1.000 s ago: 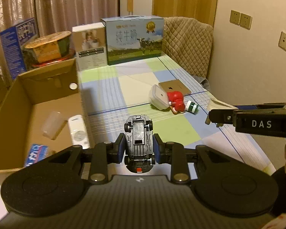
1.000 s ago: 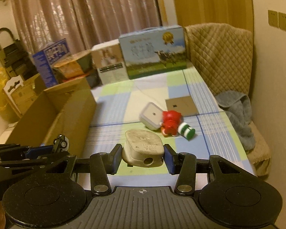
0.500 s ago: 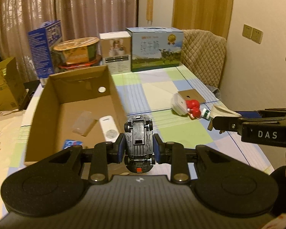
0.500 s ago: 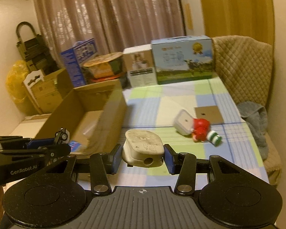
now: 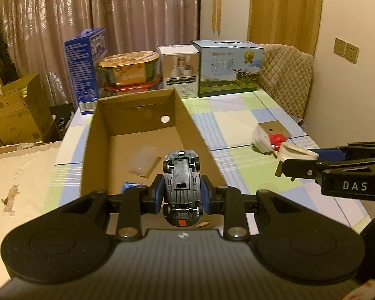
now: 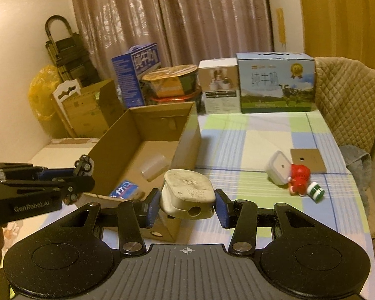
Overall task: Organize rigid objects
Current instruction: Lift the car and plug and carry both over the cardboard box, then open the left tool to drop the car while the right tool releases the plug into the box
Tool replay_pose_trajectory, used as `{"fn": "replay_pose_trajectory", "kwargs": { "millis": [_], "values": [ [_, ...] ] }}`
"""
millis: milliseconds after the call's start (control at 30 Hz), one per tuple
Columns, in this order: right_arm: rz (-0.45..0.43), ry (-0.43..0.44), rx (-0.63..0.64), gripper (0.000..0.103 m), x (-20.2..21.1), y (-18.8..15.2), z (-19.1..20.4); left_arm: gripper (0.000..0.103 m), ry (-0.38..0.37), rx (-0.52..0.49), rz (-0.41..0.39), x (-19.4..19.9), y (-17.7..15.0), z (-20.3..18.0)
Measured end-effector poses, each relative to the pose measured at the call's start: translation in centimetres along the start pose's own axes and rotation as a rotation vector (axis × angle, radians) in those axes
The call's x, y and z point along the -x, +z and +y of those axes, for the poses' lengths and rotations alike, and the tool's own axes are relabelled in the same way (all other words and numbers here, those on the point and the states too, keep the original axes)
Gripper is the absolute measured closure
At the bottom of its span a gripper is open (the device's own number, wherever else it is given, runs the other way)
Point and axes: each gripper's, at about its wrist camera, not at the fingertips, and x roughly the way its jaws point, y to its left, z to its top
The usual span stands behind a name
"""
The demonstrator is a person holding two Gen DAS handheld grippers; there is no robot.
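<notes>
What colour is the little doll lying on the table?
Red: the doll shows best in the right wrist view.

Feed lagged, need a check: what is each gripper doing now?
Left gripper: shut on the toy car.
Right gripper: shut on the plug.

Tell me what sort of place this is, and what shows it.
Most likely a room in a home. Long curtains cover the back wall, a checked tablecloth covers the table, and a milk carton stands among household packages at its far end.
</notes>
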Motion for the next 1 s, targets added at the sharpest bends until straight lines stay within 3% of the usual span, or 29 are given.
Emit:
{"fn": "replay_pose_trajectory", "kwargs": {
  "millis": [367, 1000],
  "values": [
    [0.026, 0.089, -0.001, 0.06, -3.2, 1.8, 2.6, 0.078, 0.04, 0.002, 0.015, -1.0, 1.5, 4.9],
    [0.117, 0.134, 0.072, 0.06, -14.0, 3.3, 5.4, 0.078, 0.044, -0.025, 0.14, -9.8, 2.0, 9.3]
  ]
}}
